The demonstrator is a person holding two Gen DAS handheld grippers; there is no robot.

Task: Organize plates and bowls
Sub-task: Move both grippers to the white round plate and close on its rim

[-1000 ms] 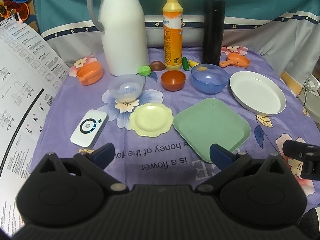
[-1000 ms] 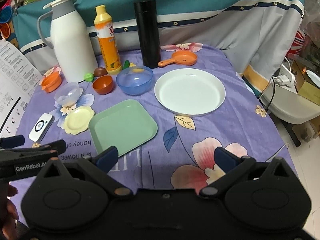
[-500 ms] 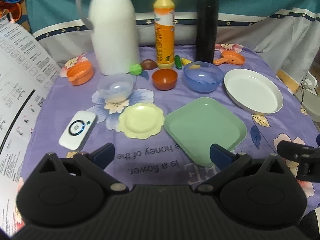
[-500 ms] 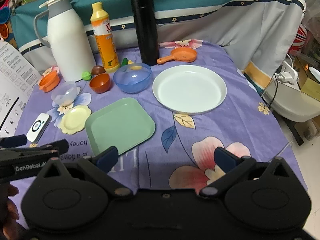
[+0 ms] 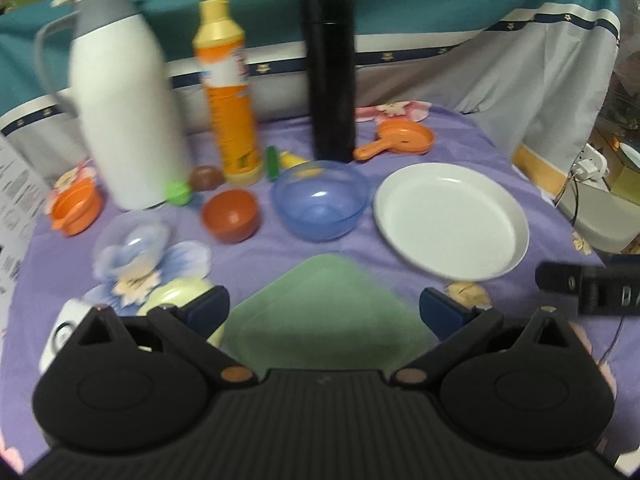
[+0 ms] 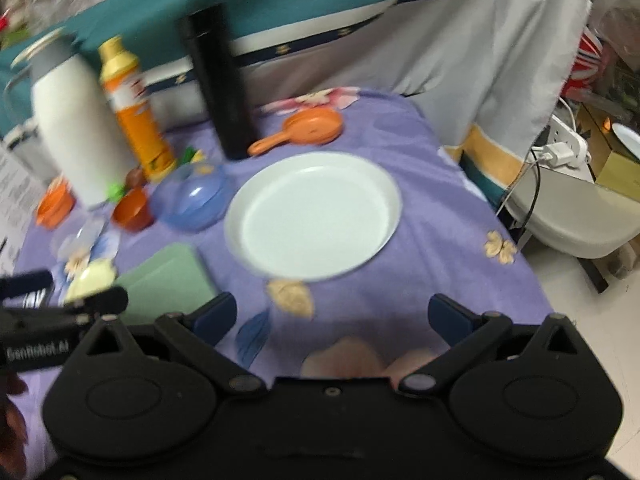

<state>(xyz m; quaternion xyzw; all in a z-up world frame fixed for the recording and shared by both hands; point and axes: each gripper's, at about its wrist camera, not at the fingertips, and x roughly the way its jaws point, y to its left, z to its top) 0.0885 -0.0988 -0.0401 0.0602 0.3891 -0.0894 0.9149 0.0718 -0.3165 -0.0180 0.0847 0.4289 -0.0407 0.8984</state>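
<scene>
Nothing is sitting stacked yet: around the green plate, the white plate, blue bowl and brown bowl are lying apart. Both tongs, left and right, are gaping empty.

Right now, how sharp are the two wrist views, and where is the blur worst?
Left wrist view: motion blur smears the white jug and green plate; the white plate is crisper. Right wrist view: softer overall, bottles streaked, white plate edges doubled. Both show fisheye bending at the borders.
</scene>
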